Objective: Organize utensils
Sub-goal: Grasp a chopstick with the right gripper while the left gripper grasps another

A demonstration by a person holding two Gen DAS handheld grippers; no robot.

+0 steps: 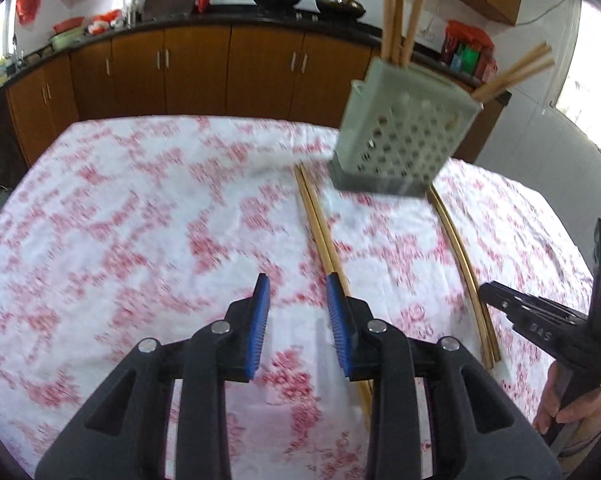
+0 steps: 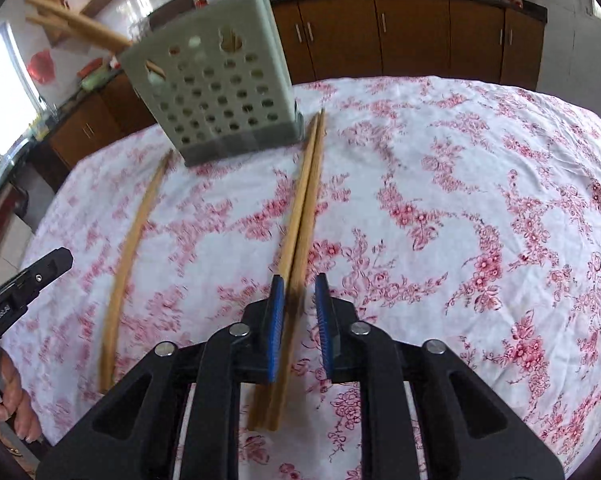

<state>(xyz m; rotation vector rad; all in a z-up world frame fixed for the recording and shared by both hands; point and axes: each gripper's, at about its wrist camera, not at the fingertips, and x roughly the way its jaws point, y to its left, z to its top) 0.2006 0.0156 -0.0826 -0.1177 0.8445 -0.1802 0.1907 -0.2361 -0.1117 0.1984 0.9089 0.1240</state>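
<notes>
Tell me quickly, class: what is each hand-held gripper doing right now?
Left hand-held gripper: open, holding nothing.
Right hand-held gripper: open, pads either side of a chopstick pair on the table, not yet clamped.

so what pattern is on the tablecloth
Pink-red floral print on white; the white floral tablecloth shows sharpest in the right wrist view.
</notes>
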